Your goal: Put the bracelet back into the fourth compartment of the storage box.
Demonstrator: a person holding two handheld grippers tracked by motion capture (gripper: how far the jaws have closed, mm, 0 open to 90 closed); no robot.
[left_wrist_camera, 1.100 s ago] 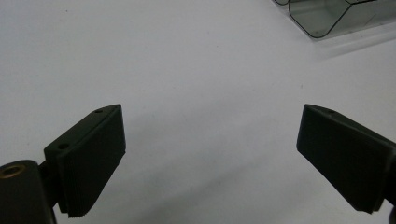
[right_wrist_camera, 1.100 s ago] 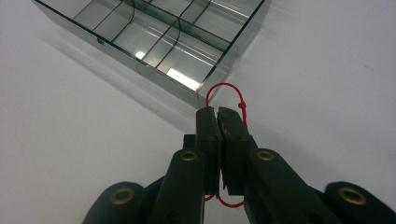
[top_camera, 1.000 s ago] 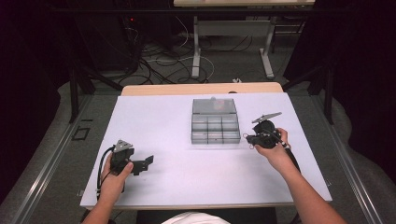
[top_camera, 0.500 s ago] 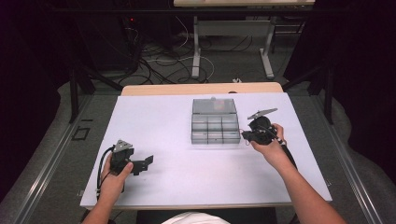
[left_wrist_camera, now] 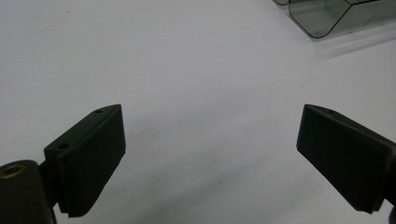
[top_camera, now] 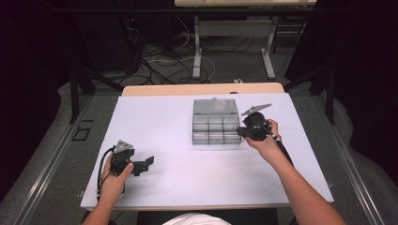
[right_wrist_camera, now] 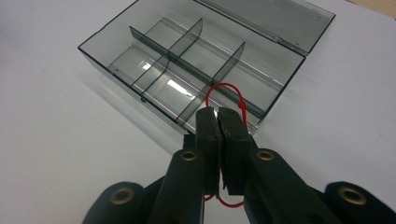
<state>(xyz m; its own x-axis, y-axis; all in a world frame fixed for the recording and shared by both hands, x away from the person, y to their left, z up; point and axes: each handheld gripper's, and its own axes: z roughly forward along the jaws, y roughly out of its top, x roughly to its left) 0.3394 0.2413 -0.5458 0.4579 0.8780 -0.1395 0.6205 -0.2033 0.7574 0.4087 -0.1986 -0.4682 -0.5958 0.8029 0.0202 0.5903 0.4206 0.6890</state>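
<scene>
Resting at the centre of the matte white rectangular table surface point(top_camera: 178, 140) was a smoke-grey translucent plastic compartment box point(top_camera: 215, 123), rigid and glossy, its hinged lid point(top_camera: 215, 106) thrown open toward 12 o'clock. Thin curved-top dividers split the tray into small cells; in the right gripper view the cells point(right_wrist_camera: 187, 70) looked bare, though the nearest ones were partly hidden by the jaws.

Right gripper point(top_camera: 246, 131), black moulded plastic with brass-coloured rivets, sat just at the box's 3 o'clock edge, held by the right hand point(top_camera: 265, 140). Its jaws were pressed together on a thin red loop of cord or elastic band point(right_wrist_camera: 225, 93), knotted at one side; the loop arched above the jaw tips over the box's near corner, and a second arc showed below the jaws.

Left gripper point(top_camera: 146, 163), same black material, lay at 8 o'clock from the box and well apart from it, held by the left hand point(top_camera: 112, 180). Its ridged, wedge-shaped jaws stood wide apart over bare table, gripping nothing.
</scene>
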